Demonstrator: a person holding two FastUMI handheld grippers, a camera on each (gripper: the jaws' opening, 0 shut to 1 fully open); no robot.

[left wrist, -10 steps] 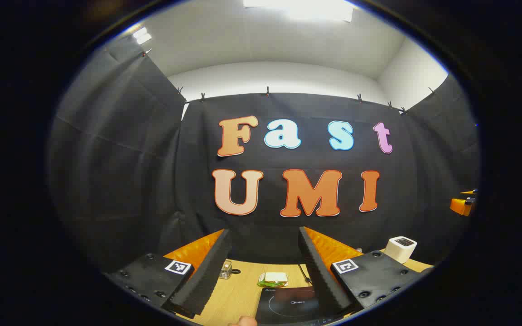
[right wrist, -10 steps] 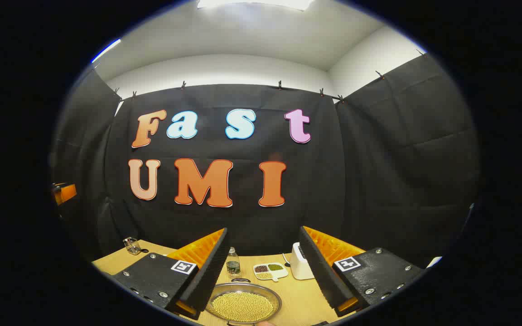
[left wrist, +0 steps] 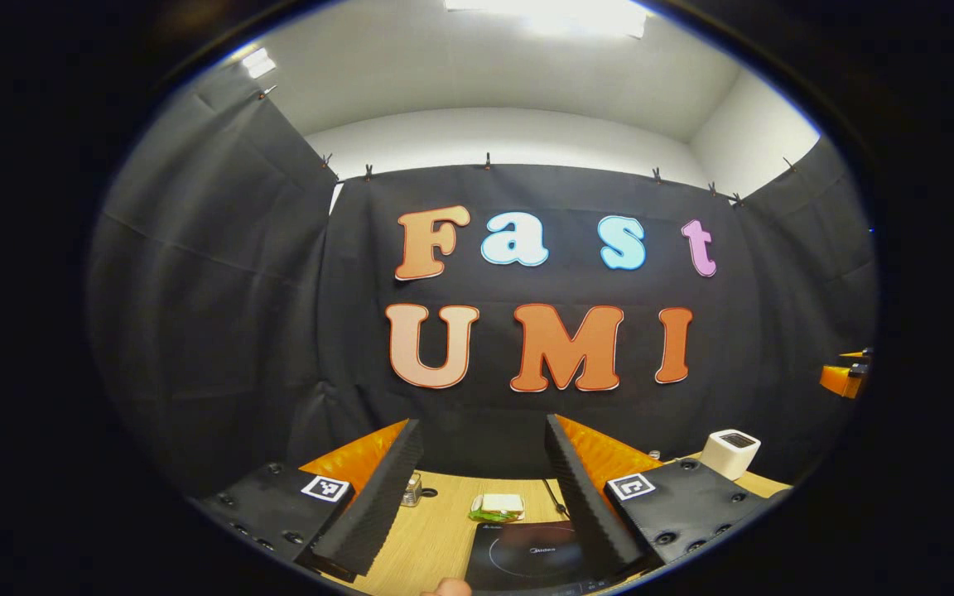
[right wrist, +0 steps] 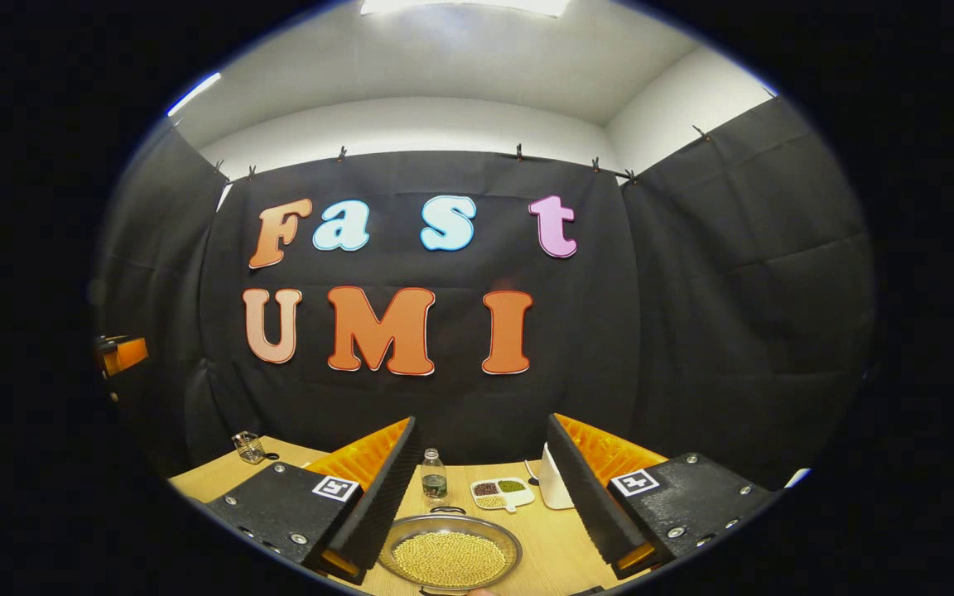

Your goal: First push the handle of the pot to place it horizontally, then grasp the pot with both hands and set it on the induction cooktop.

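Both views show slightly more table than half a second ago; table items sit a bit higher, otherwise no real change.

Left gripper [left wrist: 484, 484]: fingers apart, nothing between them, held above the wooden table [left wrist: 431, 538]. Induction cooktop [left wrist: 531, 556] lies flat at 6 o'clock in the left gripper view, its right edge hidden behind the right finger. Just beyond it, a small white block on a green dish [left wrist: 498, 507]. Small glass jar [left wrist: 412, 490] near 7 o'clock of centre, beside the left finger. White box-shaped appliance [left wrist: 731, 452] at 4 o'clock, well apart from the cooktop. Part of a hand at the bottom edge.

Right gripper [right wrist: 484, 488]: fingers apart, gripping nothing. Pot [right wrist: 450, 553] sits on the table at 6 o'clock between the fingers and below them, shallow metal, full of small yellow beans; a loop handle shows at its far rim. Can't tell the near handle's orientation, it is cut off. Behind the pot: small bottle [right wrist: 434, 478], divided dish of beans [right wrist: 503, 492], white appliance [right wrist: 554, 480] partly behind the right finger. Glass jar [right wrist: 250, 447] at 8 o'clock, well apart.
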